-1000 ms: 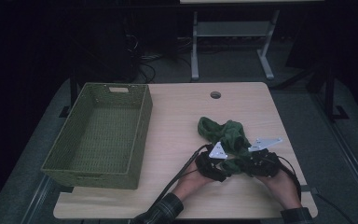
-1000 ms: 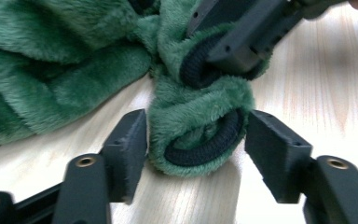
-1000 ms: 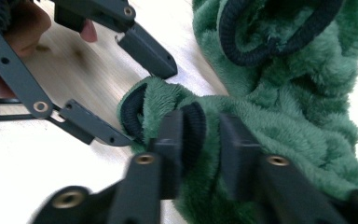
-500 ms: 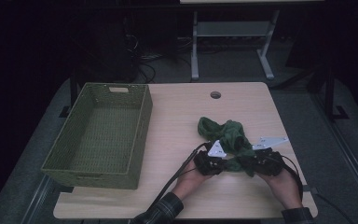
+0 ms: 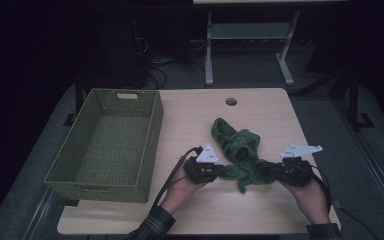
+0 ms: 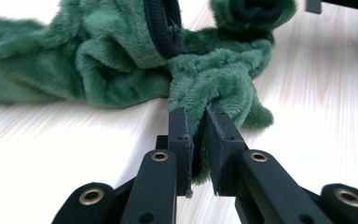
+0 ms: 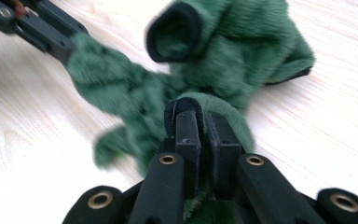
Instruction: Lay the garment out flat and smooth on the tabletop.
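Overhead view; two close tabletop views

The garment (image 5: 237, 152) lies on the table (image 5: 260, 110), right of the basket (image 5: 105, 140) (seemingly apart).

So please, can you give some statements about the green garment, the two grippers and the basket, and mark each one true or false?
1. The left gripper is shut on the green garment. True.
2. The right gripper stands open above the garment. False: its jaws pinch a fold of it.
3. The woven basket holds the garment. False: the garment lies on the table, right of the basket.
4. The basket sits at the table's left side. True.
5. The garment has black trim at its openings. True.
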`<state>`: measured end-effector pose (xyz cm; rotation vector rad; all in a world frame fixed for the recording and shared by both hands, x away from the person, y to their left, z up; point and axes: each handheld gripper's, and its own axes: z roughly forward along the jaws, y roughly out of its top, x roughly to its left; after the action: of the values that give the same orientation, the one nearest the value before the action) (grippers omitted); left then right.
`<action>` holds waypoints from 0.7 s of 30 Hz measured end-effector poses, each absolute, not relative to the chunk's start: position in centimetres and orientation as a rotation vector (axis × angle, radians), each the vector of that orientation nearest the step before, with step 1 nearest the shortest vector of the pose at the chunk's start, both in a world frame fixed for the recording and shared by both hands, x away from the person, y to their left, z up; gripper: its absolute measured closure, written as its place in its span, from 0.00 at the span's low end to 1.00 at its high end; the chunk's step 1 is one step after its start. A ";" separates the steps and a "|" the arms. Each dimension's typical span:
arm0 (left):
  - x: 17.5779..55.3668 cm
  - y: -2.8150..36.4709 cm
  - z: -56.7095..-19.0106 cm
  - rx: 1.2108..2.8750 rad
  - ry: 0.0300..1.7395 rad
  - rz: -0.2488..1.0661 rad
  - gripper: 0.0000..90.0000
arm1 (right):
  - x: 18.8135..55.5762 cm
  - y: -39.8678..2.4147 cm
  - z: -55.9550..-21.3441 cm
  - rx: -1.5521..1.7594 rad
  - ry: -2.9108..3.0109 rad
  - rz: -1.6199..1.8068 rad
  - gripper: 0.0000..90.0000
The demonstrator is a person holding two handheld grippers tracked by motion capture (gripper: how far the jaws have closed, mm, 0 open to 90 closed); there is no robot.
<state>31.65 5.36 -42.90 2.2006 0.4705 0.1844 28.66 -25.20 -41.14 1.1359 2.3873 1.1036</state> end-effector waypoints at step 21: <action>29.3 11.0 -44.7 2.343 0.639 0.187 0.90 | 27.4 -28.2 -45.4 1.337 2.442 1.014 0.93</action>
<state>29.27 11.01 -44.70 2.3429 0.6392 0.1870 27.44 -28.16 -45.44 1.3370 2.4418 1.0141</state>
